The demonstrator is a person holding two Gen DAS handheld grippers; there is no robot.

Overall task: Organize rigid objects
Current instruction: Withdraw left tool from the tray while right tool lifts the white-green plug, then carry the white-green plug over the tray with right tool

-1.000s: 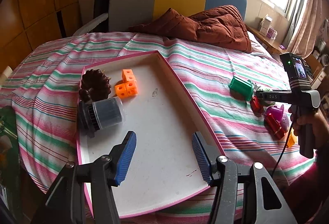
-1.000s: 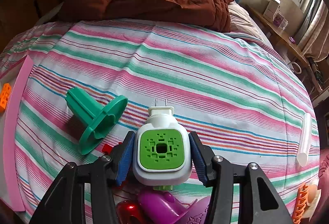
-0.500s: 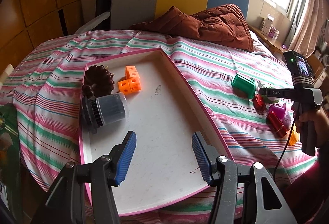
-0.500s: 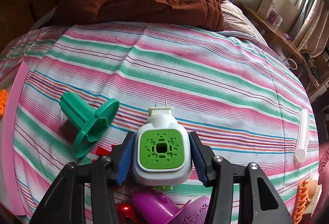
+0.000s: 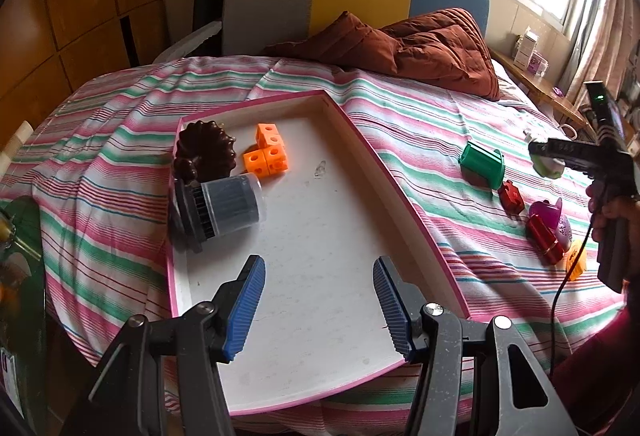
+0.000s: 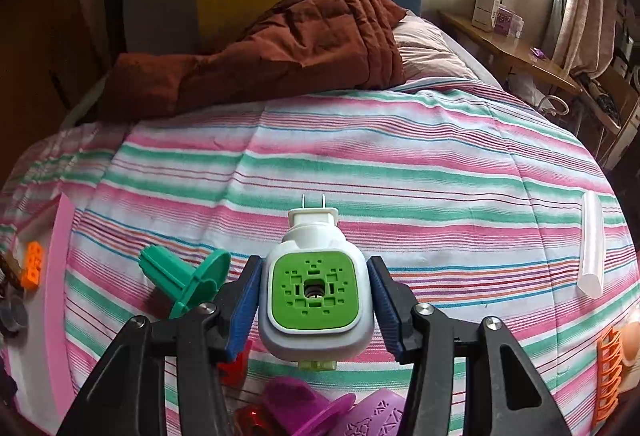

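Bedding in pink, green and white stripes covers the bed [image 6: 400, 172], our largest thing, and every place below is given from the pink-rimmed tray [image 5: 404, 196] lying on it. Inside the tray, against its far left corner, we see a dark brown fluted mould [image 5: 206, 152], orange cubes [image 5: 267, 154] just beside it, and a clear jar [image 5: 224, 206] on its side nearer us. Our left tongs [image 5: 320, 306] hover spread over the tray's bare near end, gripping nothing. Right of the tray, well apart from it on the bed, our right tongs [image 6: 316, 310] pinch the white plug-in unit with the green face [image 6: 316, 292], pads pressed on its two flanks and prongs pointing away; it appears lifted off the sheet. A green spool [image 6: 188, 278] lies between it and the tray.

We judge the unit light, hard-shelled and somewhat smooth, so the broad flat sides are the right hold; the thin prongs look bendable and should meet nothing when set down.
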